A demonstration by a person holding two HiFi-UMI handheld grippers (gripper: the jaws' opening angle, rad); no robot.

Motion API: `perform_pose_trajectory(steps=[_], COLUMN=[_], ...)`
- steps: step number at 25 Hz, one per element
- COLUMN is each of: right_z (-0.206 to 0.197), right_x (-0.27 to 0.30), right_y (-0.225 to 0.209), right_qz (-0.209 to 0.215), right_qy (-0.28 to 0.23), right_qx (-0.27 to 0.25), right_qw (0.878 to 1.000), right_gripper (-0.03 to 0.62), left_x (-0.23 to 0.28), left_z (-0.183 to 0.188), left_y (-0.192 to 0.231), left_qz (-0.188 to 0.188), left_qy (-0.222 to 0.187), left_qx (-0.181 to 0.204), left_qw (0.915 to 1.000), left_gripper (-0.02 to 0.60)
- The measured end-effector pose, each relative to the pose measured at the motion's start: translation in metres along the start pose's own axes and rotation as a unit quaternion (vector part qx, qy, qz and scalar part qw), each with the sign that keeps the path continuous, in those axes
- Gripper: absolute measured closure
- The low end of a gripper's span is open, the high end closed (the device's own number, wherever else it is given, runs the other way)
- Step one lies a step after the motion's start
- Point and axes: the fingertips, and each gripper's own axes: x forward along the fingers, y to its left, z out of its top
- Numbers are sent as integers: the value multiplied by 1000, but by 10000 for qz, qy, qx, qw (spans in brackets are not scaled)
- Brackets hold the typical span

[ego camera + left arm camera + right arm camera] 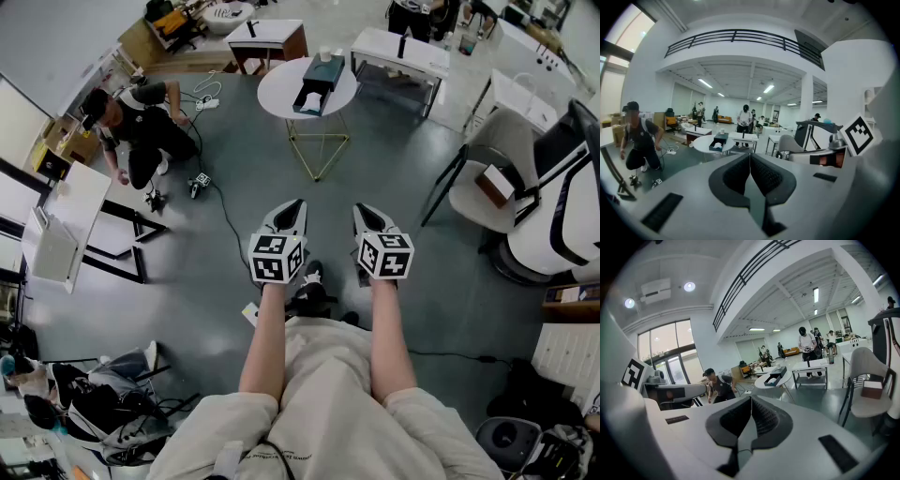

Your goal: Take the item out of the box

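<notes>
The left gripper and the right gripper are held side by side, each with jaws pressed together on nothing. The box is seen well ahead of them, on a round table, with a white item inside.

Item in the box (1 pale patch): too small to identify.

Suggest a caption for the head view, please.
Left gripper and right gripper, shut, empty, face the box on a round table.
</notes>
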Motion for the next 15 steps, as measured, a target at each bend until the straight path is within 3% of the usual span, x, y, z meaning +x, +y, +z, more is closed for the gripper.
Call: perform_pose_trajectory(steps=[5, 15], right_z=[1, 30], right_x=[17, 69], right_y=[-13, -49], right_qz=[-11, 39], right_qy=[103, 143], right_qx=[105, -41], right_qw=[9999, 9999], right_gripper=[556, 556], left_x=[13, 90], left_z=[-1, 27], left_y=[15, 36], left_qz=[-17, -122], left_qy=[236, 166], left_qx=[144, 10], left_qw=[9996, 9998], left_gripper=[560, 560])
